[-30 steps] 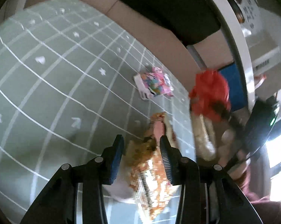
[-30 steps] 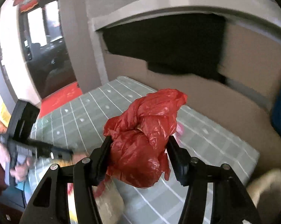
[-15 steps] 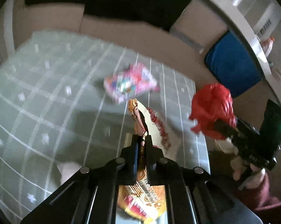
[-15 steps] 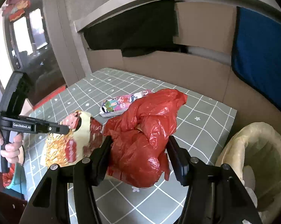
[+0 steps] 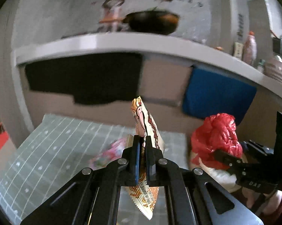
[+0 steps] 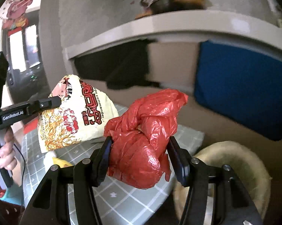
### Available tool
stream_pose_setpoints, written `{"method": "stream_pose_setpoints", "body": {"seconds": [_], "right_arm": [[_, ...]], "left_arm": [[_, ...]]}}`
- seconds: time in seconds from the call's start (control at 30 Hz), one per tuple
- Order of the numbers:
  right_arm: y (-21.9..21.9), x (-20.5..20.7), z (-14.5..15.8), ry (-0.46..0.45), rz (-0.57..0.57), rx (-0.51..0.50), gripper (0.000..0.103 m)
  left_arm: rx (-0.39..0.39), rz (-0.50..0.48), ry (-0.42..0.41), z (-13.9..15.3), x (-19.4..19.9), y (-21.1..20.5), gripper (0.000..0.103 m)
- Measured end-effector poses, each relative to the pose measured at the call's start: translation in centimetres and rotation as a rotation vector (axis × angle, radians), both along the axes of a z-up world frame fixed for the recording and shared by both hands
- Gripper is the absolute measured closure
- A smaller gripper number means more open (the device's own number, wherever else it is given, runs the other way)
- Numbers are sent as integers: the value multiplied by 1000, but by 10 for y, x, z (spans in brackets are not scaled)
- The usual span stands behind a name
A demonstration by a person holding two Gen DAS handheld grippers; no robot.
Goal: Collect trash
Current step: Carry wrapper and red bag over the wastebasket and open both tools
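My left gripper [image 5: 142, 140] is shut on a cream and orange snack wrapper [image 5: 143, 121], held edge-on and lifted off the table. The right wrist view shows that snack wrapper [image 6: 75, 112] flat-on, pinched by the left gripper [image 6: 56, 100]. My right gripper [image 6: 139, 146] is shut on a crumpled red plastic bag [image 6: 144, 131], which bulges between its wide-set fingers. In the left wrist view the red bag [image 5: 215, 136] hangs at the right. A bin lined with a pale bag [image 6: 240, 161] stands just right of and below the red bag.
A pink snack packet [image 5: 109, 151] lies on the grey-green grid tablecloth [image 5: 53, 150]. Behind the table runs a grey shelf [image 5: 141, 43] with black and blue panels [image 5: 215, 99] under it. A hand [image 6: 4, 150] holds the left gripper's handle.
The left gripper closed on the snack wrapper and lifted it off the table, turning upright. The right gripper carried the red bag to the right, over toward the bin.
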State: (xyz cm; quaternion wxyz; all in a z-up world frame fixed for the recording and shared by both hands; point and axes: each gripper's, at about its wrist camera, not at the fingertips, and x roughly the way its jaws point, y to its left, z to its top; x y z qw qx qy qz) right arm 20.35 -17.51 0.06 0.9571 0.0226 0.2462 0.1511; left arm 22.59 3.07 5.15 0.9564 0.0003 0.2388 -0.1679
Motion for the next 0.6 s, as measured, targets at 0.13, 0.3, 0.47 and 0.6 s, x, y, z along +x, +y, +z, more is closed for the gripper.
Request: {"method": "stream_pose_setpoints", "body": {"seconds": [0.13, 0.3, 0.47, 0.6], "right_arm": [[-36, -17, 11, -33, -89, -17, 48], [-81, -33, 14, -48, -202, -5, 48], [-115, -38, 8, -43, -286, 4, 48], [-130, -36, 1, -29, -319, -4, 48]], "left_arm": [[-6, -72, -29, 3, -4, -41, 99], [-35, -119, -36, -5, -10, -89, 99], [-28, -163, 11, -29, -3, -127, 99], [3, -206, 44, -50, 5, -150, 99]]}}
